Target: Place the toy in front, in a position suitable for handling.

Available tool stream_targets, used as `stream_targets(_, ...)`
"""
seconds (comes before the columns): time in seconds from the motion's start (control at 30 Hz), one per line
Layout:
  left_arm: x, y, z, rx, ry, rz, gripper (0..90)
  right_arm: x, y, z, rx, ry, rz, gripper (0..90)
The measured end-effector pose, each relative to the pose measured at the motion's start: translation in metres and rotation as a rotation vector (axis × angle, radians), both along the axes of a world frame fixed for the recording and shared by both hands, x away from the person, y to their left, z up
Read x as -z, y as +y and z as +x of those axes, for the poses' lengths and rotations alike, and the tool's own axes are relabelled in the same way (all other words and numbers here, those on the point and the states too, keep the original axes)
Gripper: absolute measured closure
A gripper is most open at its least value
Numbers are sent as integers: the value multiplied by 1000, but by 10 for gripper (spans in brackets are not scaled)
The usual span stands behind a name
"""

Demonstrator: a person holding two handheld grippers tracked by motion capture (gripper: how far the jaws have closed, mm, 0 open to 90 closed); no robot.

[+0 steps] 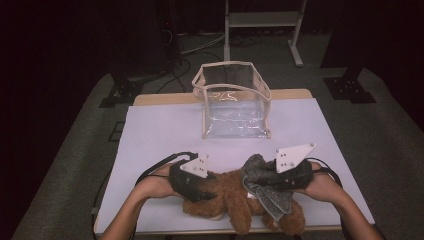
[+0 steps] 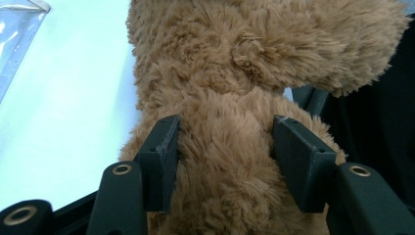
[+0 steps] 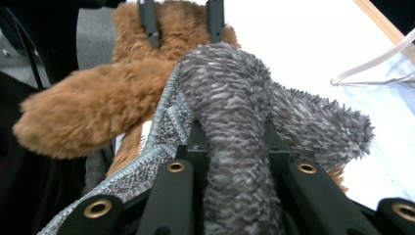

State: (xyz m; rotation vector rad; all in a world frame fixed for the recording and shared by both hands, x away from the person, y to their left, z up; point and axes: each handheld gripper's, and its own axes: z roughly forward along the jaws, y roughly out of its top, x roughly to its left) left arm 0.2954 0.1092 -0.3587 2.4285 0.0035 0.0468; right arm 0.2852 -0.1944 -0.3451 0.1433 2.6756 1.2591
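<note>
Brown plush bear (image 1: 235,200): shaggy tan fur, lying on the white table (image 1: 150,140) at its near edge, well short of the clear bag (image 1: 234,102). A grey knitted cloth (image 1: 265,187) drapes its right end. Left gripper (image 2: 224,147) pinches the bear's furry body. Right gripper (image 3: 234,147) is clamped on a fold of the cloth.

A lab or recording studio, not a home — the white-covered table (image 1: 165,130) stands alone on grey carpet (image 1: 70,165), ringed by darkness. Black stand bases (image 1: 350,90) sit on the floor at either side, cables (image 1: 192,50) snake across it behind the table, and a pale metal frame (image 1: 262,22) on feet stands at the back — rig hardware, not furniture.
</note>
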Motion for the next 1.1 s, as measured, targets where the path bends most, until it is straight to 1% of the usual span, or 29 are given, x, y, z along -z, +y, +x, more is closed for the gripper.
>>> stream_targets(0.07, 0, 0, -1, -5, -3, -3, 443, 4, 2, 4, 3, 20, 6, 723)
stream_targets(0.1, 0, 0, -1, -4, -5, -4, 442, 9, 3, 5, 2, 33, 5, 723)
stream_targets(0.17, -3, 0, 1, -5, -8, -15, 422, 16, 4, 3, 3, 62, 6, 724)
stream_targets(0.2, -4, -1, 2, -7, -8, -19, 406, 19, 4, 2, 0, 65, 9, 724)
stream_targets(0.27, -7, -3, 5, -3, -13, -12, 367, 21, 3, 0, -2, 70, 17, 724)
stream_targets(0.3, -8, -4, 5, -5, -11, -14, 355, 21, 2, -2, -2, 77, 16, 725)
stream_targets(0.37, -10, -6, 7, -6, -10, -15, 349, 21, 2, -3, -8, 72, 12, 724)
stream_targets(0.4, -11, -6, 9, -4, -12, -8, 339, 22, 2, -4, -9, 71, 11, 725)
stream_targets(0.47, -11, -7, 11, -5, 4, -4, 336, 22, 2, -5, -11, 69, 10, 725)
stream_targets(0.57, -4, -8, 16, -10, 29, 13, 324, 22, 2, -5, -11, 69, 11, 724)
stream_targets(0.6, 0, -8, 17, -12, 48, 7, 322, 22, 2, -5, -12, 70, 13, 725)
stream_targets(0.7, 10, -6, 18, -11, 84, -12, 327, 23, 1, -5, -15, 76, 17, 724)
stream_targets(0.77, 13, -5, 18, -11, 93, -25, 336, 24, 1, -5, -15, 77, 16, 724)
stream_targets(0.97, 20, -8, 16, -3, 105, -29, 369, 23, 3, -6, -16, 72, 7, 723)
stream_targets(1.1, 21, -10, 16, -3, 99, -25, 445, 24, 1, -6, -13, 74, 11, 723)
